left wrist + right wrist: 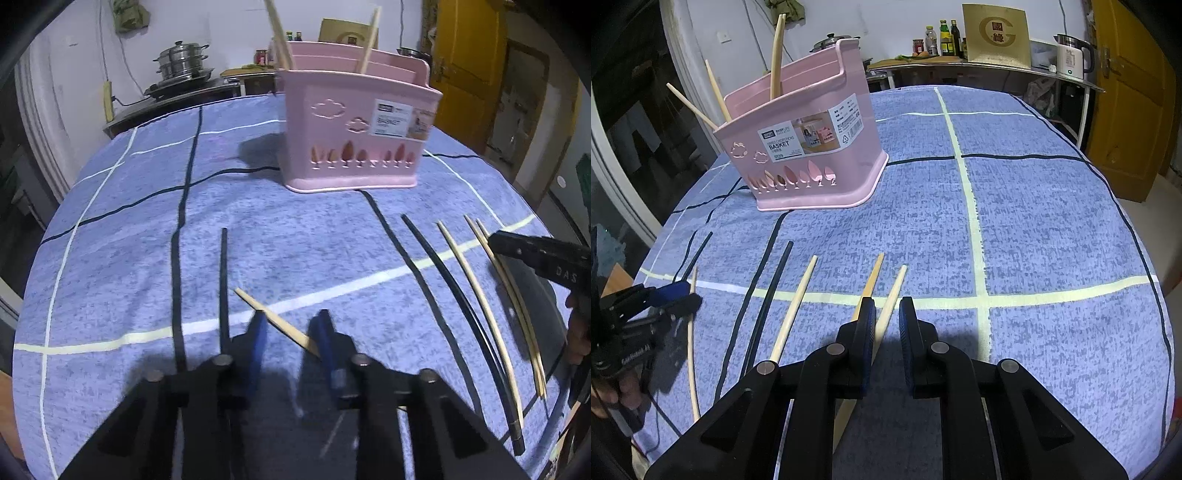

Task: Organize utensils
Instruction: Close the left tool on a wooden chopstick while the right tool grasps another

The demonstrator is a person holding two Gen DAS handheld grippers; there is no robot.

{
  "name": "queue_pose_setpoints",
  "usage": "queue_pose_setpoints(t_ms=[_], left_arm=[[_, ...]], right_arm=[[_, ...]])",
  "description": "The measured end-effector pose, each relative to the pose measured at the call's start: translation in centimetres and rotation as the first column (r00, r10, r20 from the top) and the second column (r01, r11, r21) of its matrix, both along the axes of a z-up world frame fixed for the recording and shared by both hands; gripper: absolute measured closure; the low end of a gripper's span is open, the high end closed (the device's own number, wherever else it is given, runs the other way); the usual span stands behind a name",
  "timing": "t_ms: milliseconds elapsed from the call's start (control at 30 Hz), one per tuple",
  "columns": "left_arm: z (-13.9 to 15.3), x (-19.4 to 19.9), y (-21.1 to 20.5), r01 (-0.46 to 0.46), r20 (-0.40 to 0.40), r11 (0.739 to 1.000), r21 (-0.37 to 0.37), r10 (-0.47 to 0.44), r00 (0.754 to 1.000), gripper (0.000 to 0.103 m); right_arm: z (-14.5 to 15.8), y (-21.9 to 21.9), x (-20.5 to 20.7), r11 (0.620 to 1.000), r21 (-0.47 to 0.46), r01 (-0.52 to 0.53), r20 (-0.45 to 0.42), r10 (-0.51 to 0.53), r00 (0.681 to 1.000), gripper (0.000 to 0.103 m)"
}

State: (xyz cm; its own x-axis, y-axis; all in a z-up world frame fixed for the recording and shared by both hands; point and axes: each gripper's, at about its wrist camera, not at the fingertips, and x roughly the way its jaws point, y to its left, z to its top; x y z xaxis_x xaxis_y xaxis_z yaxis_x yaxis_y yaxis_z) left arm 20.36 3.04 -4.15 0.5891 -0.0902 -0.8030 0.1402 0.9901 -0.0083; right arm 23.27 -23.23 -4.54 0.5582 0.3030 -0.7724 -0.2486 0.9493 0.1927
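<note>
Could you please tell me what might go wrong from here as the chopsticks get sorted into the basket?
1. The right gripper straddles one pale chopstick with a second close beside its left finger; closing could catch both.
2. The left gripper holds a pale chopstick askew across its fingers, so it could slip out.
3. The basket already holds leaning chopsticks that could block insertion.

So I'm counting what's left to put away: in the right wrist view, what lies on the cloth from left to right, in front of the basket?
Left claw → thin black chopstick → black chopstick → pale wooden chopstick → two more wooden chopsticks at the right claw, one lying between its open fingers.
</note>
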Motion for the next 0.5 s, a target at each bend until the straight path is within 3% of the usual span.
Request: queue_pose_setpoints(t_ms=[200, 500], left_arm=[[0.1, 1.3, 0.2, -0.001, -0.005, 0.999, -0.032, 0.0, 1.0, 0.091], [0.2, 4.0, -0.8, 0.011, -0.052, 0.999, -0.038, -0.013, 0.999, 0.093]], right_arm=[[0.1, 0.4, 0.3, 1.0, -0.025, 0.005, -0.004, -0.005, 1.0, 0.089], [0.2, 1.4, 1.5, 0.995, -0.095, 0.005, -0.021, -0.007, 1.0, 0.089]])
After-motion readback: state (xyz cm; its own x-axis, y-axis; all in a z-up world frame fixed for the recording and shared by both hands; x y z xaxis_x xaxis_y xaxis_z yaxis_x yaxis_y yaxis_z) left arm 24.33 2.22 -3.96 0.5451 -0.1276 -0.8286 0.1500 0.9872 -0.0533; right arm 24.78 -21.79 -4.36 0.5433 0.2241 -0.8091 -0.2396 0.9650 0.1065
